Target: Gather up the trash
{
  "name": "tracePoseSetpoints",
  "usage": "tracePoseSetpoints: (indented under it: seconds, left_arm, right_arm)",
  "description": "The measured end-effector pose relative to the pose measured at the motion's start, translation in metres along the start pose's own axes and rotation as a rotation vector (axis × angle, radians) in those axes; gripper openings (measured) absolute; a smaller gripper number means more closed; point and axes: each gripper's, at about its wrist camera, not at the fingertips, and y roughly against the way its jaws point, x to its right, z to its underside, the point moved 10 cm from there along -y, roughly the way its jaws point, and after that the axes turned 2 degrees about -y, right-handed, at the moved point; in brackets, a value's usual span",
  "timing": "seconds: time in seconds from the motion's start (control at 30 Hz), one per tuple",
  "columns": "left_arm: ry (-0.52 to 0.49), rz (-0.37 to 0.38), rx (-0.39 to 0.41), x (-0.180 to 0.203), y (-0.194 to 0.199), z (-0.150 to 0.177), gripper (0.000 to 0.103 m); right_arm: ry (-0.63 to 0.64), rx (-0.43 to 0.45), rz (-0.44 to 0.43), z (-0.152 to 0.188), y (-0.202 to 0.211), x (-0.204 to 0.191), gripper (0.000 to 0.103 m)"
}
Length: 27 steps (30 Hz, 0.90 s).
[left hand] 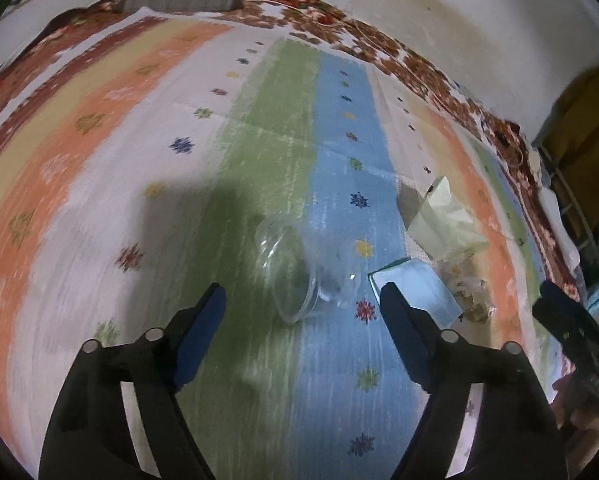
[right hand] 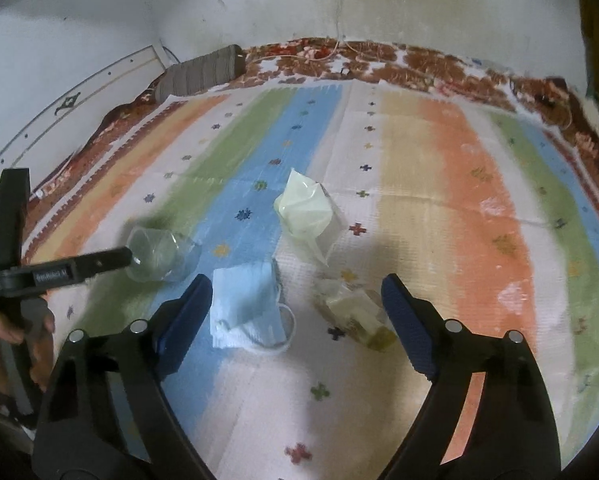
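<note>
L gripper (right hand: 133,258) label: blurry, unreadable.

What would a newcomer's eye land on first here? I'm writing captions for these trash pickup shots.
The striped mat fills both views, with litter near its middle: a clear plastic cup on its side, a blue face mask beside it, a pale crumpled bag behind. Both claws, left and right, are open over it.

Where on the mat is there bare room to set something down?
Free: the orange and cream stripes right of the pale crumpled bag, and the green stripe beyond the clear plastic cup toward the grey pillow. Crowded: the middle, where cup, blue face mask, bag and clear wrapper cluster.
</note>
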Motion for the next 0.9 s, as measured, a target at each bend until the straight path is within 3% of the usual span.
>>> tracePoseSetpoints:
  seconds: [0.17,0.4,0.5,0.57,0.73,0.9]
  left_arm:
    - [-0.055,0.008,-0.027,0.006,-0.019,0.000,0.065]
    - [-0.074,-0.020,-0.036,0.009,-0.034,0.003,0.062]
    - [-0.076,-0.069,-0.043,0.001,-0.039,0.007,0.049]
    - [-0.091,-0.082,-0.034,0.000,-0.038,0.008,0.018]
    - [-0.070,-0.077,-0.012,-0.007,-0.030,0.003,0.007]
    - [-0.077,-0.091,-0.013,-0.010,-0.025,0.007,0.003]
  right_arm:
    - [0.012,-0.011,-0.011,-0.009,-0.027,-0.006,0.080]
    - [-0.033,-0.036,0.037,-0.021,-0.070,0.009,0.064]
    - [0.001,-0.040,0.040,-0.025,-0.085,0.008,0.053]
    - [-0.006,-0.049,0.040,-0.024,-0.091,0.011,0.030]
    - [-0.039,-0.037,0.008,-0.022,-0.088,0.015,0.014]
    - [-0.078,-0.037,-0.010,-0.021,-0.078,0.018,0.009]
